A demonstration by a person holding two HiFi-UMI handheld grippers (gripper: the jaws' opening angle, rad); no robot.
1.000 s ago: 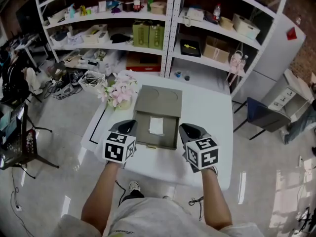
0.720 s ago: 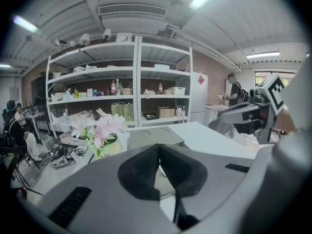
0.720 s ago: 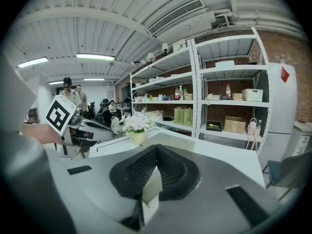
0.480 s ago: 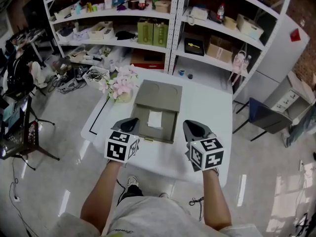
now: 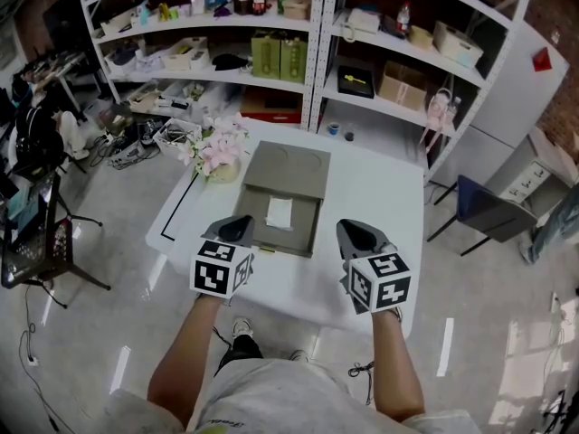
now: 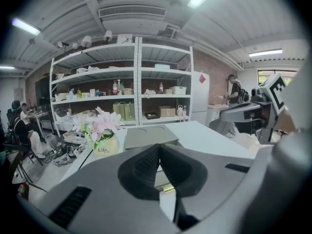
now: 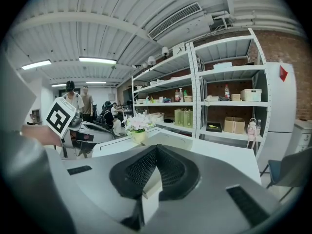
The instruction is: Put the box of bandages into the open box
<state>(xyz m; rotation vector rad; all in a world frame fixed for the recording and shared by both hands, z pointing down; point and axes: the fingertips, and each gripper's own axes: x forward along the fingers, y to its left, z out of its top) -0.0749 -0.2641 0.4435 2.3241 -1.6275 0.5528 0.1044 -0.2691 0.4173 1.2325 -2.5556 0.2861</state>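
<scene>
On the white table (image 5: 371, 197) stands the olive-grey open box (image 5: 304, 222), its lid (image 5: 289, 168) laid back toward the shelves. A small white box of bandages (image 5: 279, 212) lies flat inside it. My left gripper (image 5: 237, 228) hovers shut at the box's near left corner, holding nothing. To the right of the box, over bare tabletop, is my right gripper (image 5: 355, 234), also shut and empty. In the left gripper view the shut pads (image 6: 157, 149) point at the lid (image 6: 146, 135). The right gripper view has its fingertips (image 7: 156, 151) meeting over the table.
A pot of pink flowers (image 5: 215, 159) stands at the table's far left corner, close to the lid. Loaded shelves (image 5: 308, 52) rise behind the table. A dark chair (image 5: 479, 215) sits to the right, and cluttered floor items (image 5: 136, 134) lie to the left. People stand in the background (image 7: 78, 101).
Both grippers have drawn back a little from the box's sides toward the table's near edge, still shut. The bandage box stays inside the open box.
</scene>
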